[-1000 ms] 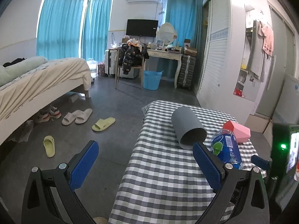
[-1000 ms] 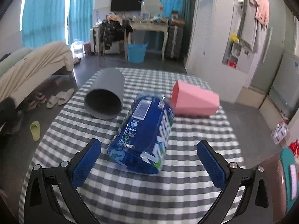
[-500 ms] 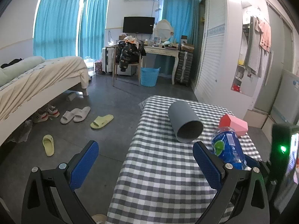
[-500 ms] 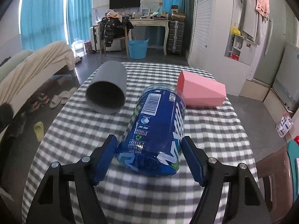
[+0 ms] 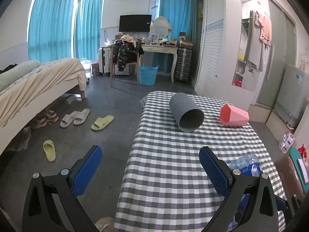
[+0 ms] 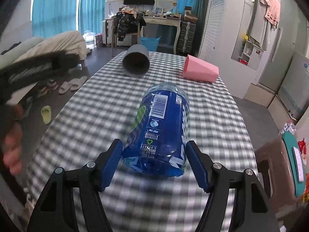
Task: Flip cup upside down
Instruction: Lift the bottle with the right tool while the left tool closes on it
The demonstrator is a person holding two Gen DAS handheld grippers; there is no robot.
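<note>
A grey cup [image 5: 188, 114] lies on its side at the far end of the checked table [image 5: 170, 174], its open mouth turned toward me; the right wrist view has the grey cup [image 6: 136, 63] far ahead. A pink faceted cup [image 5: 233, 116] lies on its side to the right of it, also far right as the pink cup [image 6: 200, 69]. My right gripper [image 6: 154, 145] is shut on a blue-labelled plastic bottle [image 6: 162, 129], held lengthwise between the fingers. My left gripper [image 5: 149, 154] stands open over the table's near left edge, well short of the grey cup.
The bottle [image 5: 245, 164] shows behind my left gripper's right finger. A blurred hand [image 6: 11, 141] holds the left gripper at the right wrist view's left side. Floor with slippers [image 5: 102, 122] and a bed [image 5: 38, 81] lie left; a brown stool [image 6: 274, 166] stands right.
My right gripper has shut on the bottle and drawn back toward me with it. The left gripper pulled back and rose, so both cups sit farther off.
</note>
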